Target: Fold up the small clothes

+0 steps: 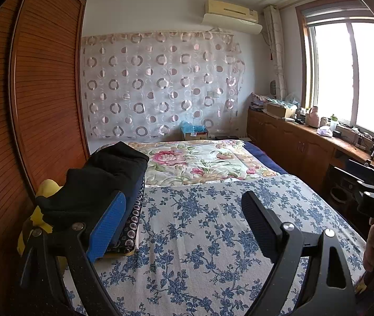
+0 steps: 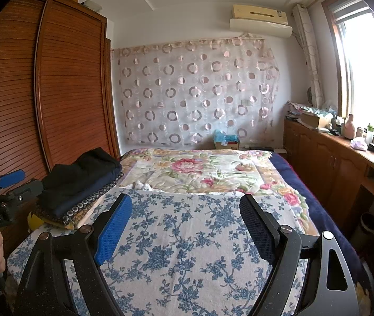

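Hovering over the bed, both grippers are being held wide apart with nothing between the pads. The left gripper is being shown at lower centre of the left wrist view, its blue pad close beside the stack; the right gripper is being shown at lower centre of the right wrist view, over bare sheet. Both are released and grasping nothing.

The task's clothes are being kept as a folded stack at the left of the left view, and at middle left of the right view: a black garment on top, a navy layer and a ring-patterned one beneath, with something yellow under them. The stack is being rested at the bed's left edge, next to the wardrobe. No unfolded garment is being seen on the blue-flowered sheet, so whether more folding is being awaited cannot be told.

Risks, as judged from here: the stack is being placed near the edge, so a sideways brush from the left blue pad may push it off or spoil the folds. A grasp on the top black layer alone may drag it loose from the pile. Pads lowered onto the sheet may be pinching bedding instead of clothing.
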The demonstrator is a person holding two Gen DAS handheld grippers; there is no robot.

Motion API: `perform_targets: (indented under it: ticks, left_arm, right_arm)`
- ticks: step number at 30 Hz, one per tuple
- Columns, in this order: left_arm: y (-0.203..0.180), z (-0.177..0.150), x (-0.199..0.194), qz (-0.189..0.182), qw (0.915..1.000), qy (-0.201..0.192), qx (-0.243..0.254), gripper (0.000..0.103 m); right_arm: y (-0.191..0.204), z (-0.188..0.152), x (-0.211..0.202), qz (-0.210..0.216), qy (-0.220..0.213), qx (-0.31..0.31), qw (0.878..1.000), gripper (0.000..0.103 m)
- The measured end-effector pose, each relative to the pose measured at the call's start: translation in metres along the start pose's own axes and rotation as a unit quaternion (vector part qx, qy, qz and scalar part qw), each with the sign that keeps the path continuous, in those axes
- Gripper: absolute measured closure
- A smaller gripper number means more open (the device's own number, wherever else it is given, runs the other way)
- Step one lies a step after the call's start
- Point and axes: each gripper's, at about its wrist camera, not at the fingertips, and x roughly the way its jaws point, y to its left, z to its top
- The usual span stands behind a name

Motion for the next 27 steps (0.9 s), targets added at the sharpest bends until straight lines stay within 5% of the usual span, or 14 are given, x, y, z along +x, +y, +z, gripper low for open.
perform_targets:
  ticks: [27]
  left_arm:
    - [0.001, -0.003, 0.001, -0.001, 1.0000, 0.000, 0.000, 0.013]
  right_arm:
    - [-0.014, 0.003, -0.006, 0.004, 0.004, -0.002, 1.000, 0.018]
